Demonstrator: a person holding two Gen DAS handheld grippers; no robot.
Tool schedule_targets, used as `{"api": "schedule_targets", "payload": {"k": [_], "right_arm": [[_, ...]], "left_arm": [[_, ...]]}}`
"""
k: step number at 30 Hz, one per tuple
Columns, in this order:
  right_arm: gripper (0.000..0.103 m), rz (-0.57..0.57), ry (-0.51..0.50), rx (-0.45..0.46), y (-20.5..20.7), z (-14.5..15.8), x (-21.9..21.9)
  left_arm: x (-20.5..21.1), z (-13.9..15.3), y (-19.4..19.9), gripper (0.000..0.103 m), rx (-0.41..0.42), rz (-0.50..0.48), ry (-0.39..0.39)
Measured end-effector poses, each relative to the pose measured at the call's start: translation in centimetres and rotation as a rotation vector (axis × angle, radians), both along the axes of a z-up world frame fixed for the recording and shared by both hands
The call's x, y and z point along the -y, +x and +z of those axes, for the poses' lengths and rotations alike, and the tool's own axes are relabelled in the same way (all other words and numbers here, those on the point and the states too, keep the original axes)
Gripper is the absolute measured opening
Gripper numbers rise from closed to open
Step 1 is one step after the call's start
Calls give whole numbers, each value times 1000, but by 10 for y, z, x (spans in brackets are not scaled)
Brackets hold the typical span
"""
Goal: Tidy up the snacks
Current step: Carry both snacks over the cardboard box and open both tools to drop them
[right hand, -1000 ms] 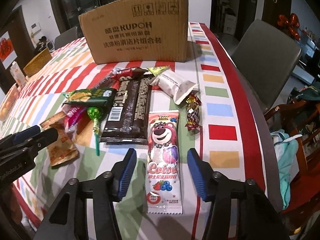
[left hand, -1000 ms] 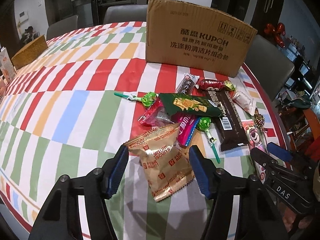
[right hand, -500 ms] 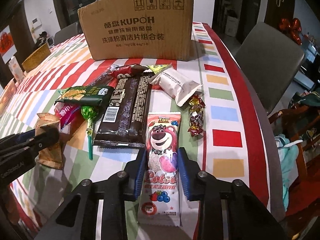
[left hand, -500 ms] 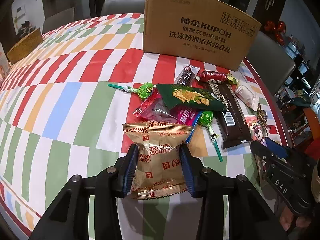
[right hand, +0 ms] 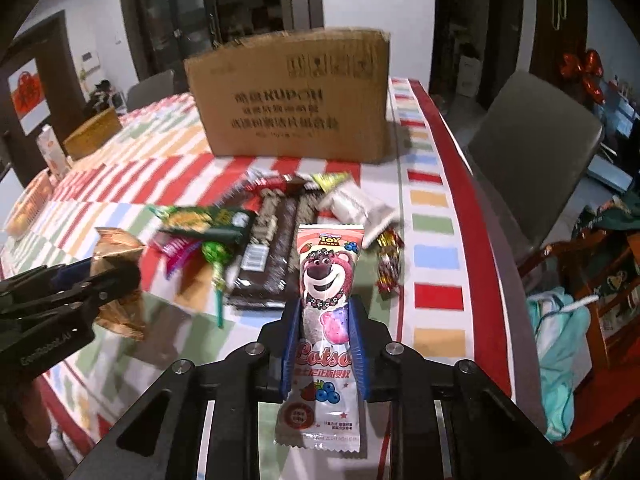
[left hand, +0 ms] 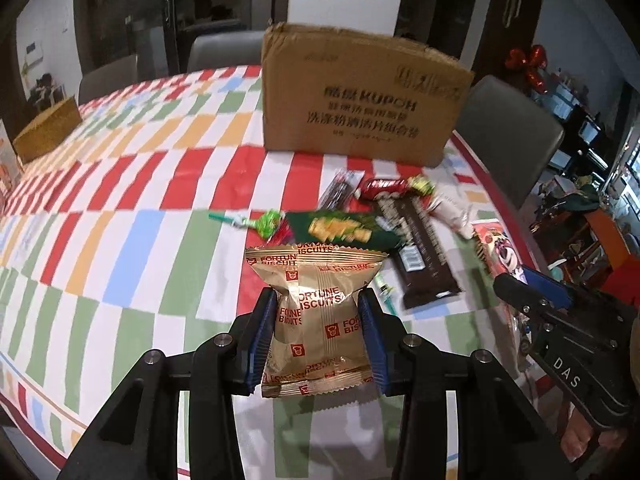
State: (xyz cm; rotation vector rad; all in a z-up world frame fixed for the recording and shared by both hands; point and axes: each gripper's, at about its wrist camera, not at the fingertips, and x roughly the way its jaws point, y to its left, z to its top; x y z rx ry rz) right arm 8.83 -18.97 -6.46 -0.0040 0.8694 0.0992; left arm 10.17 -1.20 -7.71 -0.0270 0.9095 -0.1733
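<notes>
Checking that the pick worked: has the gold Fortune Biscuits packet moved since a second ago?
Yes. The Fortune Biscuits packet has come up off the striped tablecloth, pinched in the left gripper, and now overlaps the green snack bag it lay short of.

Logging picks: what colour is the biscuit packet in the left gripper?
Gold with red print, the biscuit packet; clearest in the left wrist view.

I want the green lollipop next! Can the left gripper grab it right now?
Probably not yet. The left gripper is already full: it is shut on the gold biscuit packet. The green lollipop lies uncovered on the tablecloth just beyond, so the way looks free once the packet is put down.
</notes>
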Motion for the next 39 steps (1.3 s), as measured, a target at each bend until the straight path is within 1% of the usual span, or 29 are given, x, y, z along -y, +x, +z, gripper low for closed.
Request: {"api": "schedule_targets", "payload": {"k": [4,9,15,19,24,28,30,33,35,39], "right_arm": [[25,31,9,40,-3,14,-6],[25,54,24,95,0,34,-9],[25,71,40,156,12,57,-10],[25,76,57,201,24,75,-12],[25,81,38,280,35,103,-16],[25,89,42,323,48,126,-18],[25,96,44,330,59,136,-20],[25,109,57,316,80,149,-19],[25,113,59,305,93,154,-17],[25,120,60,278,122,165,-15]], "left_arm": [[3,16,0,41,45,-20,-13],[5,33,6,41,76,-42,-37],[10,57,20,41,147,-68,-16],[10,79,35,41,187,-89,-23],[17,111,51,41,277,-110,18],[18,134,68,41,319,-116,25],[18,144,78,41,335,-115,28],[15,156,96,41,319,-126,5],[17,164,108,41,328,-131,21],[21,175,134,41,316,-151,41]]}}
